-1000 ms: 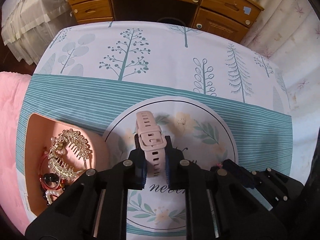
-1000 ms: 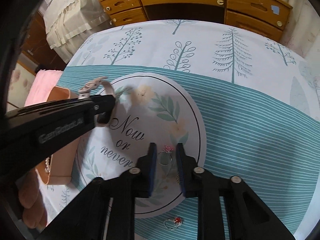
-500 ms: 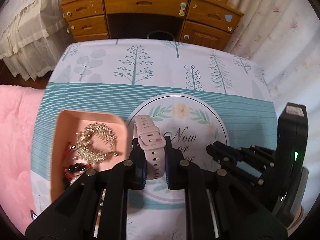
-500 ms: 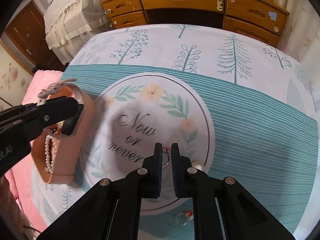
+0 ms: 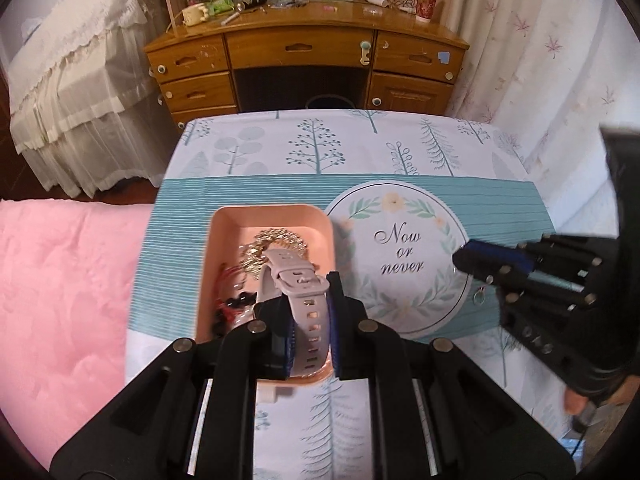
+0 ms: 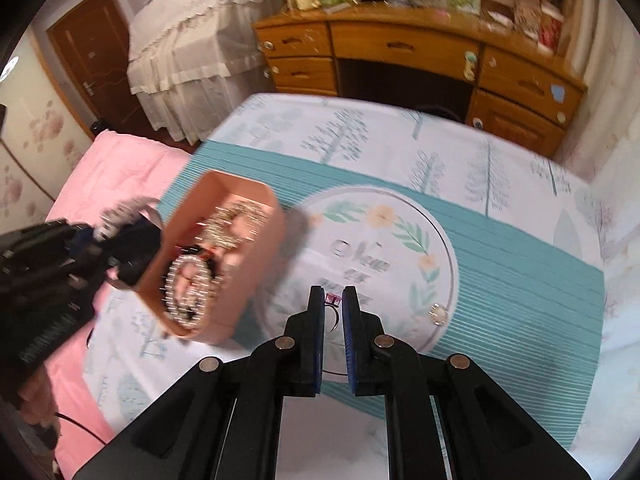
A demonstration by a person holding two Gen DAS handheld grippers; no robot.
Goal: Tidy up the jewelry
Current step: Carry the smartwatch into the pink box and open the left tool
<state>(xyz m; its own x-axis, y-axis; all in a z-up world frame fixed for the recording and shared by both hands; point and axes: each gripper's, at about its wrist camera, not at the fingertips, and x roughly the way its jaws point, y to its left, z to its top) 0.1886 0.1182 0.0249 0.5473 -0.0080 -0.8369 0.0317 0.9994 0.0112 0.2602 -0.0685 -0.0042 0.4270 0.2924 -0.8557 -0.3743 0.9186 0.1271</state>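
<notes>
The soft, perforated pink watch strap (image 5: 298, 292) is pinched between the left claw (image 5: 310, 316) directly above the smooth, round-cornered pink tray (image 5: 224, 220), which holds a gold comb and beads. If released carelessly, it could snag that tangle or flop over the rim. The right claw (image 6: 333, 308) grips a pink-stoned metal ring (image 6: 333, 300) above the cloth-covered counter (image 6: 520, 280); the thin band could slip out.

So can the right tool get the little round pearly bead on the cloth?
Probably not yet. The right tool is shut on a silver ring with a pink stone, so its fingers are full. Nothing lies between it and the small round pearly bead on the tablecloth, so the path looks free.
</notes>
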